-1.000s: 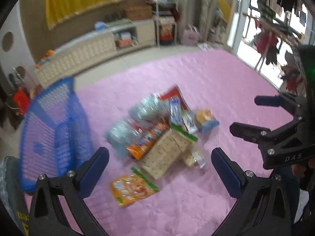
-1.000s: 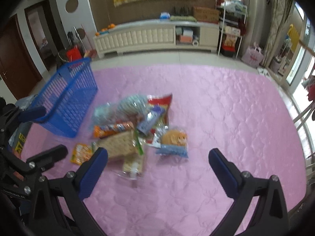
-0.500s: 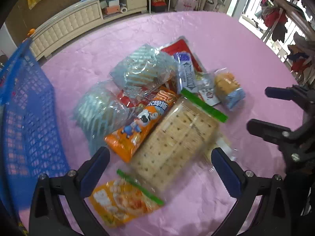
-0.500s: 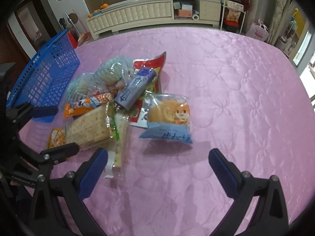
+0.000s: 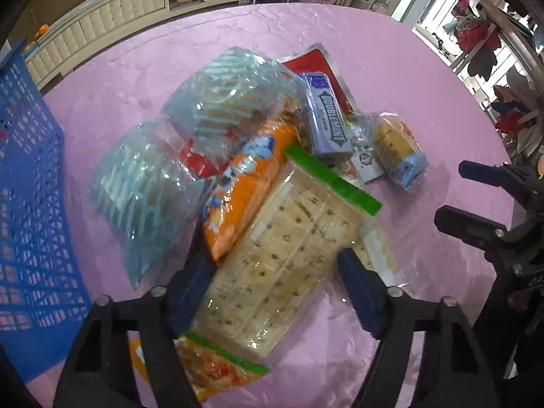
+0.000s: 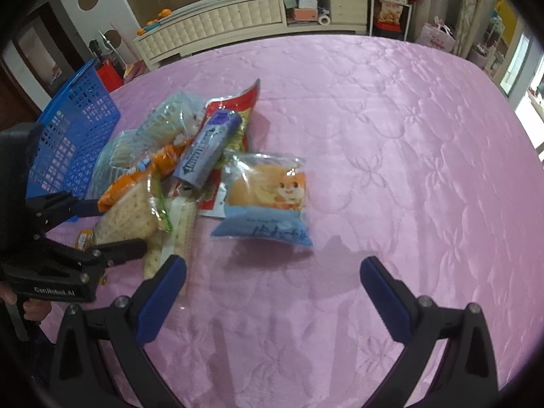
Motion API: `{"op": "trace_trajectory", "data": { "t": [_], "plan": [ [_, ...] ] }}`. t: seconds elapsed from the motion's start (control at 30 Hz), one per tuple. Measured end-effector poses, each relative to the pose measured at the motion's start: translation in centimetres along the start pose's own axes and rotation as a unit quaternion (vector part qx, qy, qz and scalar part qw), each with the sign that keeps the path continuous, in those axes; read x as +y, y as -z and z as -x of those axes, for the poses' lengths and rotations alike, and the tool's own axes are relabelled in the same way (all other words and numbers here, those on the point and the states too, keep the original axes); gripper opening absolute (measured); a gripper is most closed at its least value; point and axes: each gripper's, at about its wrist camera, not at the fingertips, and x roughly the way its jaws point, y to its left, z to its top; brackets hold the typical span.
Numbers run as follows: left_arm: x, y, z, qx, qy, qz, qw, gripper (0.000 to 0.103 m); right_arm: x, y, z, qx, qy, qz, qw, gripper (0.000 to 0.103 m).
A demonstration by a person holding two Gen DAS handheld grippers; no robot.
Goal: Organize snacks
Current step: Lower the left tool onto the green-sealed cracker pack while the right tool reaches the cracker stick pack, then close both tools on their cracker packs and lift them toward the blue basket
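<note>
step: grab crackers (image 5: 289,248) | left claw (image 5: 272,289) closing astride them, pads not yet pressing; squeeze gently, lift straight | right claw (image 6: 272,292) open, empty

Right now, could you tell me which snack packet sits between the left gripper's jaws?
The clear cracker pack with the green seal strip: the left gripper straddles it, jaws closing. The other packets lie outside them.

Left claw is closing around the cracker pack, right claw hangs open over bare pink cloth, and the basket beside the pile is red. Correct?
Not quite: the basket is blue, as the right wrist view shows. The rest stands: left claw around the cracker pack, right claw open over the pink cloth.
</note>
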Motion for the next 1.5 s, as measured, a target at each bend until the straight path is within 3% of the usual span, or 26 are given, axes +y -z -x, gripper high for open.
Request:
{"op": "trace_trajectory", "data": {
  "t": [0.23, 0.53, 0.67, 0.83, 1.27, 1.37, 1.43, 1.5],
  "plan": [
    [-1.8, 1.6, 1.0, -0.004, -0.009, -0.005, 0.9999, 0.063, 0.8, 0.5, 0.9, 0.002, 0.007, 0.007, 1.000, 0.103],
    [-0.6, 4.1, 4.3, -0.060, -0.029, 0.045, 0.9967, 0.063, 1.3, 1.1, 1.5, 0.015, -0.013, -0.016, 1.000, 0.103],
    [-0.1, 5.0, 5.2, -0.081, -0.071, 0.051, 0.9929, 0.063, 2.8, 1.2, 0.9, 0.018, -0.014, -0.010, 1.000, 0.103],
    [0.9, 5.7, 5.5, -0.100, -0.093, 0.061, 0.9888, 0.063, 5.4, 0.8, -0.8, 0.028, -0.019, 0.012, 0.999, 0.088],
    [2.4, 6.9, 6.3, -0.104, -0.085, 0.071, 0.9884, 0.063, 9.0, -1.0, -5.3, 0.057, 0.021, 0.029, 0.998, 0.084],
    [2.4, 6.8, 6.0, -0.101, -0.082, 0.075, 0.9887, 0.063, 9.8, -1.5, -5.9, 0.054, 0.047, 0.051, 0.996, 0.075],
    [2.5, 6.8, 5.9, -0.101, -0.078, 0.078, 0.9887, 0.063, 10.1, -1.7, -6.1, 0.050, 0.060, 0.064, 0.995, 0.061],
    [2.7, 6.9, 5.8, -0.102, -0.077, 0.082, 0.9884, 0.063, 10.1, -1.8, -6.1, 0.049, 0.058, 0.070, 0.995, 0.058]
  ]
}}
